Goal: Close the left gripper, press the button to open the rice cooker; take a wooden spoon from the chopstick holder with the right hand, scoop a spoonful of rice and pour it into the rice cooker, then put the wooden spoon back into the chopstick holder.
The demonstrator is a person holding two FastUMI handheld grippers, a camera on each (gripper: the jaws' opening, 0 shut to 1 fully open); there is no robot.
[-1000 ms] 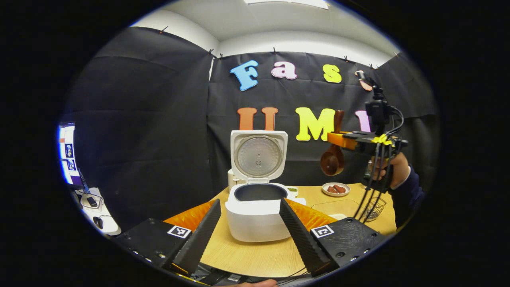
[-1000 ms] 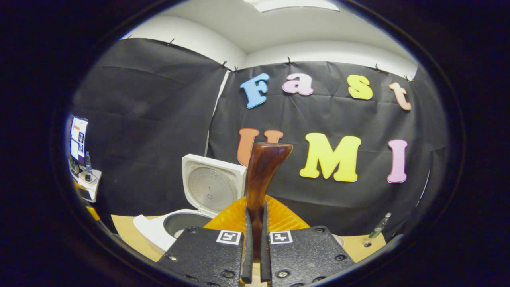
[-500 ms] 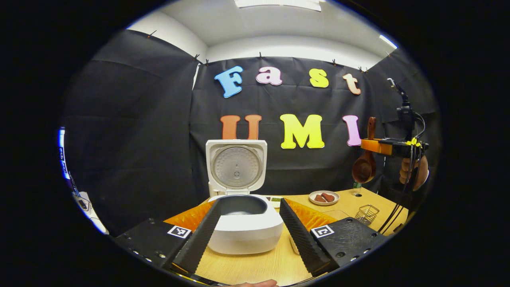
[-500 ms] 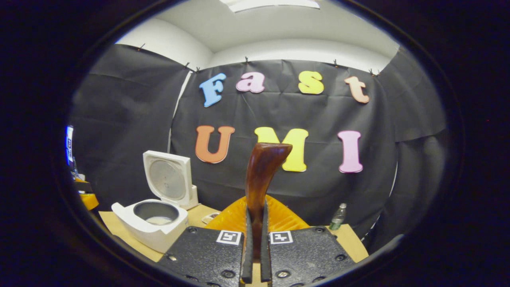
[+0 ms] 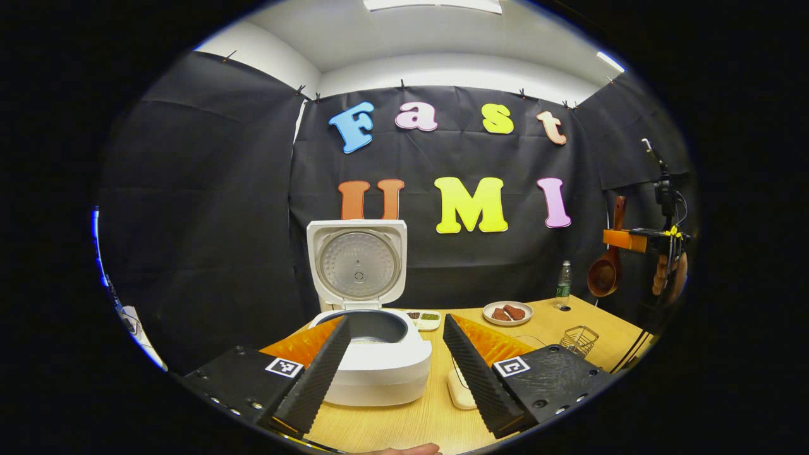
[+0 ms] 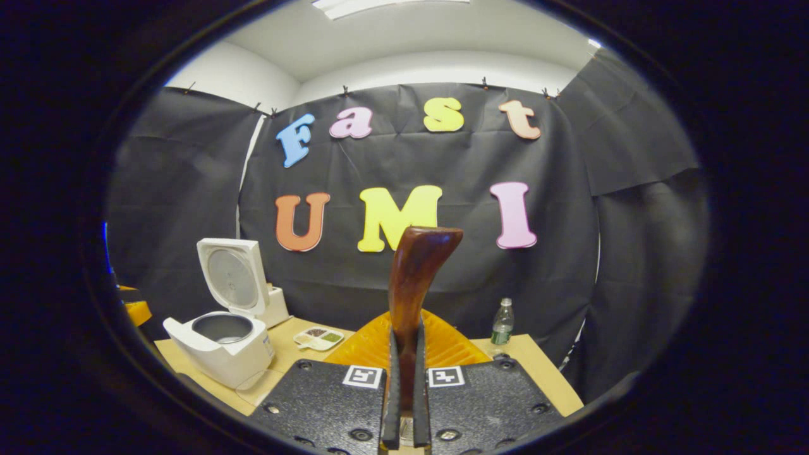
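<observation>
Left gripper open at the cooker, right gripper holding the wooden spoon aloft

Left gripper (image 5: 395,360) sits low and near over the wooden table (image 5: 404,420), fingers spread wide apart, gripping nothing. Between the fingers, just beyond them: white rice cooker (image 5: 373,360), lid (image 5: 358,263) swung up and standing upright at the back, dark inner pot exposed. In the right gripper view the cooker (image 6: 218,347) stands at the far left of the table (image 6: 550,379), lid (image 6: 231,277) raised too. Just behind and right of the cooker, a small divided dish (image 5: 425,318) with dark bits; same dish (image 6: 318,338) in the right gripper view. A pale flat object (image 5: 460,393) lies on the table just right of the cooker, partly hidden by the left gripper's right finger; cannot tell what it is. Further right, a small plate (image 5: 506,313) with reddish-brown pieces. Beyond it, a plastic bottle (image 5: 563,284) near the far edge, also seen as bottle (image 6: 502,322). Nearer and right of the plate, the wire chopstick holder (image 5: 580,340), standing on the table. Far right and well above the table: right gripper (image 5: 622,239), held by a hand (image 5: 670,275), clamped on the wooden spoon (image 5: 605,272); bowl hangs below the fingers, handle end sticks up above them. Right gripper view: fingers (image 6: 392,392) pressed tight against both sides of the spoon handle (image 6: 414,278), which rises upright between them.
</observation>
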